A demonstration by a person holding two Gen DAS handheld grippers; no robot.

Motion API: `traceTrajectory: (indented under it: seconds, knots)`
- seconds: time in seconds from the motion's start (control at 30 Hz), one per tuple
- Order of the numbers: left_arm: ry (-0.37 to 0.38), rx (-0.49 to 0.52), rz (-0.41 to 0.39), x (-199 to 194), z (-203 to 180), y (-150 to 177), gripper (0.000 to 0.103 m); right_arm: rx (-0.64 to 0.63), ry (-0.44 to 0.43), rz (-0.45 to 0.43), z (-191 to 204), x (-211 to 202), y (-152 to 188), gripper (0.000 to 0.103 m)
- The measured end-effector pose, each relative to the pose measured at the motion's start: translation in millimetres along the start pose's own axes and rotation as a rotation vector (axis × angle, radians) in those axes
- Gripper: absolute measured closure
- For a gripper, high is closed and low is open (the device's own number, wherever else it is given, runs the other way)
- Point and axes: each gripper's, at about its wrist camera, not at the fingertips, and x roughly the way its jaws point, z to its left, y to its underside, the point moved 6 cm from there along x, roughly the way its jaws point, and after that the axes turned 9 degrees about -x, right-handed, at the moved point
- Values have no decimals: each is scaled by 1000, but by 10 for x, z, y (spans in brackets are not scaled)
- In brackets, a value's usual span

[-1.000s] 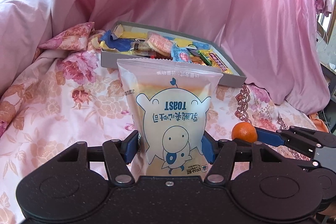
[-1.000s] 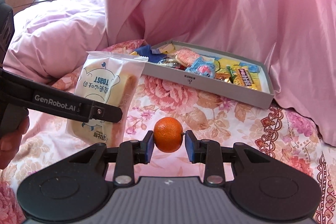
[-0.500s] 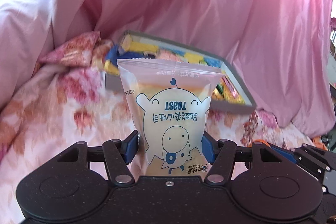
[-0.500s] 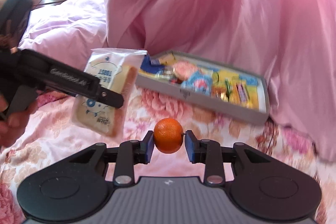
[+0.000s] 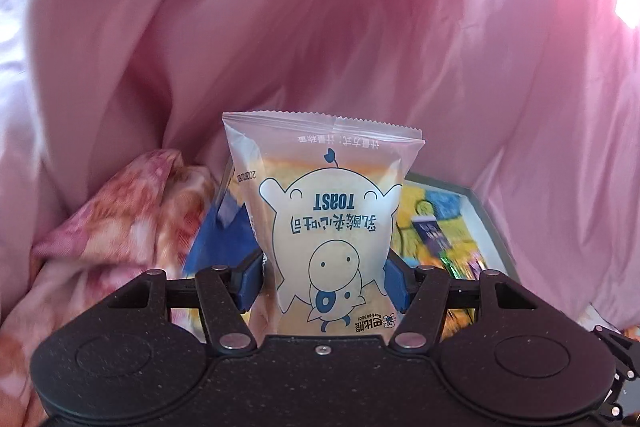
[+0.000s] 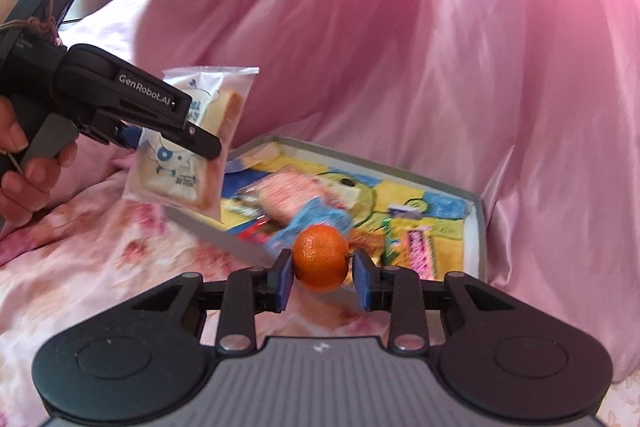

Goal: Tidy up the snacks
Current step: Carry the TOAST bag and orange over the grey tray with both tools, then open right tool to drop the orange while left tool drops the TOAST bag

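My left gripper (image 5: pixel 322 285) is shut on a white toast packet (image 5: pixel 324 223) printed with a blue cartoon cow, held upright and upside down. From the right wrist view the same toast packet (image 6: pixel 192 155) hangs in the air over the near left corner of the grey snack box (image 6: pixel 478 227), with the left gripper (image 6: pixel 176 131) and a hand behind it. My right gripper (image 6: pixel 322 277) is shut on a small orange mandarin (image 6: pixel 320 257), just before the box's front wall. The box holds several wrapped snacks on a yellow and blue lining. The grey snack box (image 5: pixel 486 219) is mostly hidden behind the packet.
The box lies on a bed with a floral pink sheet (image 6: pixel 100 251). A big heap of pink satin quilt (image 6: pixel 400 47) rises right behind and to the right of the box. A floral pillow (image 5: pixel 132 219) lies left of the box.
Both grippers have moved forward and up toward the box, each still holding its item. The box has grown larger in both views, and the toast packet now hangs above its left corner.
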Motion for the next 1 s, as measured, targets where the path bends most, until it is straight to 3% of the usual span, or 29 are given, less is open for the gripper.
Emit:
traceTrajectory:
  seconds: [0.47,1.0]
  knots:
    - [-40,-16,85,660,107,-172,40,64,46,50,-274,845,-58,67]
    - [-48,-21,92,723,88,-169,39,77,34,91,-209,980,46,67]
